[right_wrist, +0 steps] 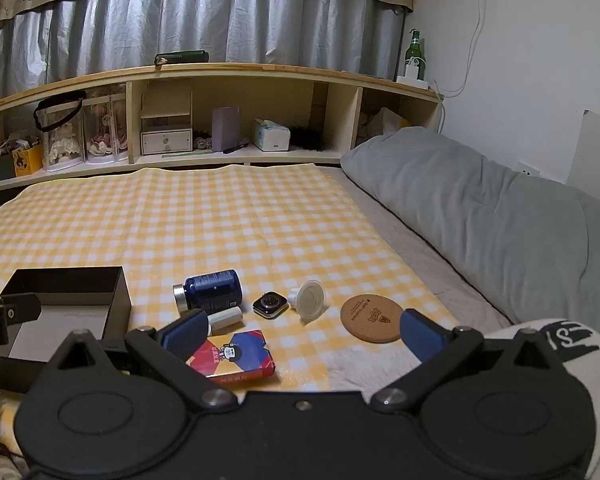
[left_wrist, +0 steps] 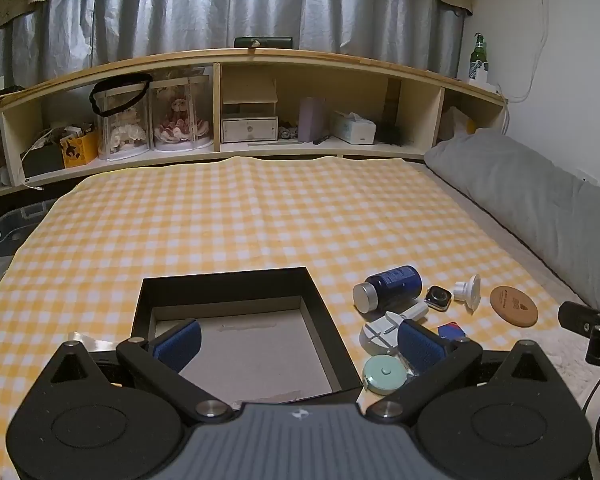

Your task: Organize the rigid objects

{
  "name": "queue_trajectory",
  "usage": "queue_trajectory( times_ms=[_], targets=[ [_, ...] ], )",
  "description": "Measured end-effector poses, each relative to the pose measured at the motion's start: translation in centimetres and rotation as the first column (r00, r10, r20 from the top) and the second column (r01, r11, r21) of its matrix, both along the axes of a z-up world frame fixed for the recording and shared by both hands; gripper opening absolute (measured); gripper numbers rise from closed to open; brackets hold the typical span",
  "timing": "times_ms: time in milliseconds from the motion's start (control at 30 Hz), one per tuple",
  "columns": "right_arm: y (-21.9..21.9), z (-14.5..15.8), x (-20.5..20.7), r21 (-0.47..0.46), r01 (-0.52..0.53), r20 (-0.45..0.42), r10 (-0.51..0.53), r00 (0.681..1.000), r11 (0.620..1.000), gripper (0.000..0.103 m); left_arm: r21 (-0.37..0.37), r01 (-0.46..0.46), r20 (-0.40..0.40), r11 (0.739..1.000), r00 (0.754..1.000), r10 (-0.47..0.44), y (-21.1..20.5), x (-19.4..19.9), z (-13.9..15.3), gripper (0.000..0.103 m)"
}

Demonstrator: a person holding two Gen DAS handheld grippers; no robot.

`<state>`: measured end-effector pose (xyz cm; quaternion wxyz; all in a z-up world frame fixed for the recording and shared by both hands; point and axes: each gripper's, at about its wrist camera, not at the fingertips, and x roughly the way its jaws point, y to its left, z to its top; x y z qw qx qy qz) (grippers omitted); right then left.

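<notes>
Between the left gripper's (left_wrist: 298,338) jaws, which stand wide apart and hold nothing, lies the floor of the black box (left_wrist: 236,280), bare and open-topped, so it reads as the bin meant to receive the clutter. At its 3 o'clock, on the checked cloth (left_wrist: 260,216) of the bed, the loose things sit bunched together: a white disc (left_wrist: 376,334) and a mint tape measure (left_wrist: 384,374) nearest, a blue bottle (left_wrist: 394,286) lying on its side at 1 o'clock.

Across the bed, the right gripper (right_wrist: 302,334) also has its jaws spread and empty, tilted down over the same pile. A card box (right_wrist: 236,354) lies at their 7 o'clock, close to the left pad; a watch (right_wrist: 270,304) and a white cap (right_wrist: 310,300) sit around 12, the cork coaster (right_wrist: 372,318) at 1. I judge nothing is sorted yet: each hand seems posed for a first pick, the left guarding the box, the right over the pile.
</notes>
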<state>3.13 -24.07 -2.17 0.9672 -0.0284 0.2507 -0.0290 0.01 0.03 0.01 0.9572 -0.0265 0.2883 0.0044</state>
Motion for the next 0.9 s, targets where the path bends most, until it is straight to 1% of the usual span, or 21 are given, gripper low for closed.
queue_trajectory(
  times_ms=[900],
  targets=[
    [0.03,0.06,-0.03,-0.001,0.0,-0.001,0.0,1.0,1.0,0.103,0.008,-0.001,0.002,1.0,1.0,0.001,-0.02,-0.01,-0.01,0.103]
  ],
)
